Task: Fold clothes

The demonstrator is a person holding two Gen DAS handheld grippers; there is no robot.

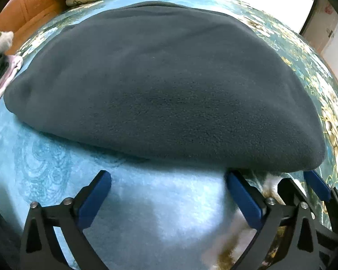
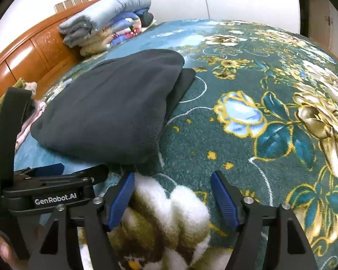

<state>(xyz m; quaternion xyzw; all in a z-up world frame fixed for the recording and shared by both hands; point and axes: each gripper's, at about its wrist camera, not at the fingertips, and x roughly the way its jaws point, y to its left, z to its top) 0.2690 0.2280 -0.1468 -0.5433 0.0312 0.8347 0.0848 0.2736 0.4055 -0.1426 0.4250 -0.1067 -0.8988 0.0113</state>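
A dark grey fleece garment [image 1: 160,85] lies folded on the floral blanket [image 1: 45,157], its near edge just beyond both grippers. In the right wrist view the garment [image 2: 110,108] shows a lower layer sticking out at its far right. My left gripper [image 1: 167,176] is open over the pale blue part of the blanket, nothing between its blue pads [image 1: 97,198]. My right gripper [image 2: 172,176] is open by the garment's near right corner, over a white flower print, holding nothing. Each gripper shows in the other's view: right gripper [image 1: 297,180], left gripper [image 2: 81,168].
Folded quilts [image 2: 110,22] are stacked at the back against a wooden headboard [image 2: 33,51]. Loose pink and green clothes [image 2: 31,103] lie to the garment's left. The blanket [image 2: 259,112] spreads wide to the right. A hand [image 2: 0,247] shows at the bottom left.
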